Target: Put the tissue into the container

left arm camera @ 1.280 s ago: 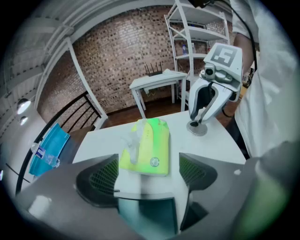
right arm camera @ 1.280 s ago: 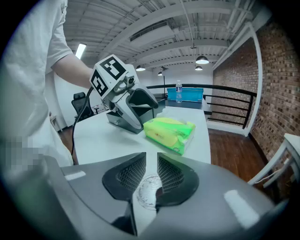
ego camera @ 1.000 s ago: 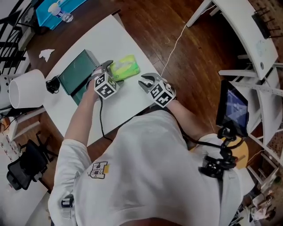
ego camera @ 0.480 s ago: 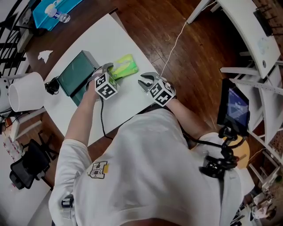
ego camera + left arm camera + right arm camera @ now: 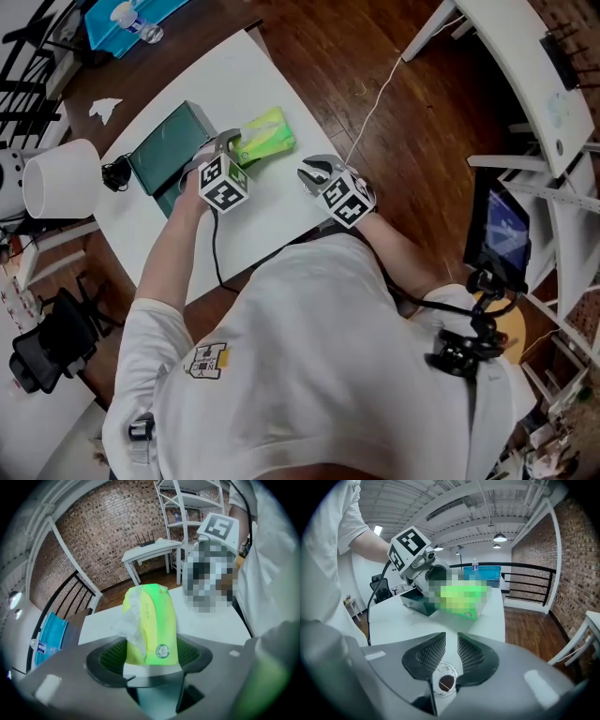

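A yellow-green tissue pack [image 5: 265,135] lies on the white table [image 5: 272,211], just right of the dark green open container [image 5: 164,159]. My left gripper [image 5: 232,146] reaches over the pack's near end. In the left gripper view the pack [image 5: 152,623] stands between the two pads, which are closing and press on its sides, with a white tissue sticking out at its left. My right gripper [image 5: 312,173] hovers over the table right of the pack, jaws close together and empty [image 5: 451,651]. The right gripper view shows the container [image 5: 415,604] behind the blurred pack.
A white cylinder [image 5: 61,178] sits off the table's left end, with a black cabled object [image 5: 114,173] beside the container. A blue tray [image 5: 122,23] lies on the floor at the back. The table's right edge drops to wooden floor; a tablet on a stand [image 5: 502,234] is at right.
The left gripper's jaws have narrowed around the tissue pack's near end, and the pack has turned slightly. The right gripper has stayed in place.
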A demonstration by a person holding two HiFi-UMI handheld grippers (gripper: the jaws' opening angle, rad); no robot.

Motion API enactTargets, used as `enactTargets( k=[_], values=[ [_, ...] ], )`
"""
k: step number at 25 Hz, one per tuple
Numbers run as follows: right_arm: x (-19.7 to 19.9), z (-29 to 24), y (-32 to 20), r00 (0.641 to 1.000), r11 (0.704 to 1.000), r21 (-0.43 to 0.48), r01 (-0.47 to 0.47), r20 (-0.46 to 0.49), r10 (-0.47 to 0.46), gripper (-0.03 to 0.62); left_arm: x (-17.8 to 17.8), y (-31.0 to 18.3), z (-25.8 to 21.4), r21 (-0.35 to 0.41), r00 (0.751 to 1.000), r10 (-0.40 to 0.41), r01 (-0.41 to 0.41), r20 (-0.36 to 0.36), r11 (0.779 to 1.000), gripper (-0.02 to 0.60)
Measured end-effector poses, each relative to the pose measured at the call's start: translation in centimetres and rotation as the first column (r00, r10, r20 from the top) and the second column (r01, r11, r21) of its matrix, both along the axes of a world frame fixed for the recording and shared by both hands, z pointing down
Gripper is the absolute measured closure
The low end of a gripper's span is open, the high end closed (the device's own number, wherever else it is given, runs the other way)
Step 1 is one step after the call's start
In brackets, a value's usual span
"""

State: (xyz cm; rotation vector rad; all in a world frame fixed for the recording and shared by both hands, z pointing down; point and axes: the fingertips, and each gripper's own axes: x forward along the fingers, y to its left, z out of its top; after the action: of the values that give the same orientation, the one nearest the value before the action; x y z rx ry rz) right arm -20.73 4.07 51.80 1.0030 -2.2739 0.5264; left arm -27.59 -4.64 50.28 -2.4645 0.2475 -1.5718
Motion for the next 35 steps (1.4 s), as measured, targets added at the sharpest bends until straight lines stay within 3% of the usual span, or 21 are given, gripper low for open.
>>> enactTargets(
  k=[5,13,19,23,35],
  values=[
    [-2.2,-2.1,-1.7,0.999,0.996,0.071,0.048,-0.001,-0.048,0.522,-3.1,-0.1,-2.9,0.057,0.998,-0.06,0.061,-0.034,0.996,0.278],
    [-9.3,-6.2,-3.3,0.987,0.97,0.179,0.162,-0.016,-0.162,0.522,-12.0,2.1,-5.2,0.106,0.98,-0.19,0.196,-0.058,0.975,0.278],
    [-14.1,-7.0,-2.0,0.974,0.955,0.193,0.225,-0.033,-0.223,0.522,-17.7,3.9,-5.2,0.107,0.967,-0.25,0.255,-0.056,0.961,0.278],
    [-16.3,-6.9,-1.2,0.966,0.946,0.194,0.259,-0.054,-0.253,0.522,-20.7,4.7,-3.5,0.082,0.964,-0.266,0.267,-0.015,0.96,0.278],
    [-18.1,-6.3,-1.8,0.957,0.943,0.167,0.287,-0.101,-0.273,0.522,-22.4,3.6,-0.3,-0.001,0.971,-0.235,0.236,0.04,0.972,0.278]
  ],
)
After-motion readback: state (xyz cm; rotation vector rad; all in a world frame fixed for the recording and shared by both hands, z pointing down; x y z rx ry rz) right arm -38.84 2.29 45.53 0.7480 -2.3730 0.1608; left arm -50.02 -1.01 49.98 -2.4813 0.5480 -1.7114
